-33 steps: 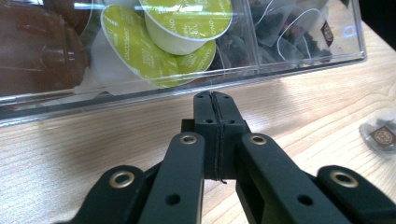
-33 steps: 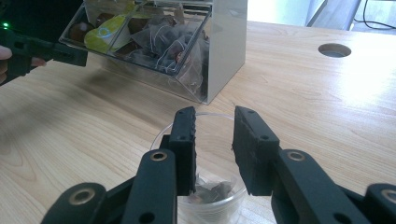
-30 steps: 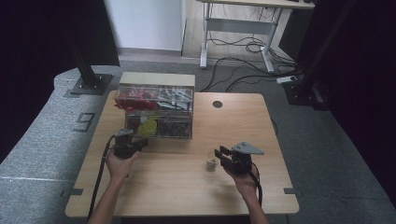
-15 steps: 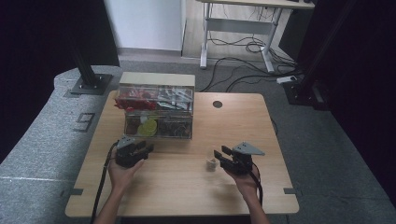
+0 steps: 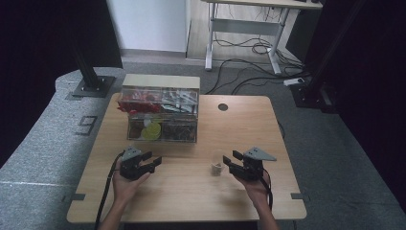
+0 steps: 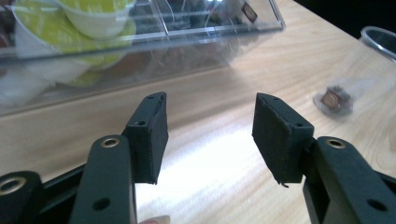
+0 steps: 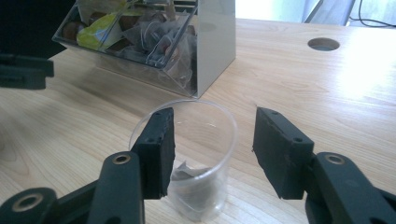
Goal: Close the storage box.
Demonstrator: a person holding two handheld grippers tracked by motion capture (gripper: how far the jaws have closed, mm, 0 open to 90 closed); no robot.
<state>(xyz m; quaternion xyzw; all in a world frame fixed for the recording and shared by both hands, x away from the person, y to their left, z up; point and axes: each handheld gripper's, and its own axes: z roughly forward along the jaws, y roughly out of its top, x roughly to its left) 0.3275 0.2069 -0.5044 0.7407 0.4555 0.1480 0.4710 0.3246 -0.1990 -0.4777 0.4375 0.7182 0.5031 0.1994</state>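
Right gripper view: right claw (image 7: 212, 149) spread, just been opening, clear cup (image 7: 196, 163) standing loose partly between its jaws. Left claw (image 6: 210, 135) spread, just been opening, nothing between; tabletop (image 6: 219, 93) ahead.

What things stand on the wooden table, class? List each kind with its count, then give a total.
Clear storage box with compartments: 1
Clear plastic cup: 1
Gripper, left gripper and right gripper: 2
Total: 4
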